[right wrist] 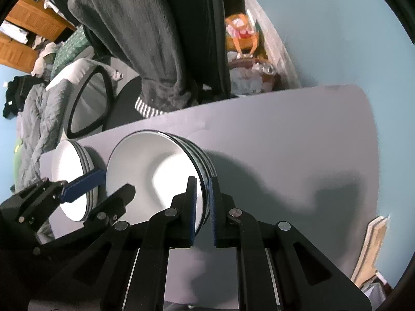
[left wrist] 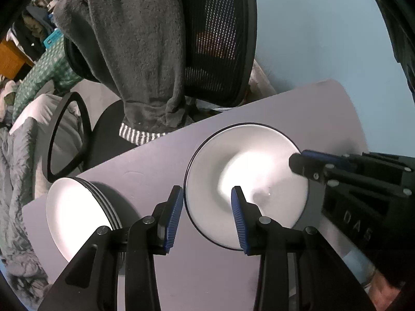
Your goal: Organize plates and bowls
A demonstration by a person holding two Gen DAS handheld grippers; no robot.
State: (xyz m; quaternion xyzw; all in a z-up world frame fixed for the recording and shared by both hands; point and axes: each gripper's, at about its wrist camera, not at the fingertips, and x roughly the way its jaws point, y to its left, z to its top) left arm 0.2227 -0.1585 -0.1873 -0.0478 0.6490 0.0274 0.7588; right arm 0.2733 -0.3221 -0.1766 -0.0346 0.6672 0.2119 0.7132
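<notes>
Straddling the left rim of a white bowl [left wrist: 246, 181], the left gripper [left wrist: 207, 212] fills the bottom centre of its own view with its blue pads apart: one finger sits inside the bowl, the other just outside it, and neither pad visibly presses the rim. From the right edge of that frame the right gripper [left wrist: 301, 164] reaches in and covers the bowl's far rim. In the right wrist view, the right gripper [right wrist: 203, 207] is pinched tight on the rim of the top bowl of a stack of bowls [right wrist: 160, 171] at frame centre, one pad inside and one outside. The left gripper [right wrist: 103, 186] enters from the lower left there, partly hiding the bowl's left rim. A second stack of white dishes [left wrist: 77, 215] stands just beside it, lower left, on the pale table [left wrist: 311, 108]. Past the table's far edge, upper centre, a black mesh chair [left wrist: 220, 39] carries a grey towel [left wrist: 124, 46] hanging down close to the edge.
</notes>
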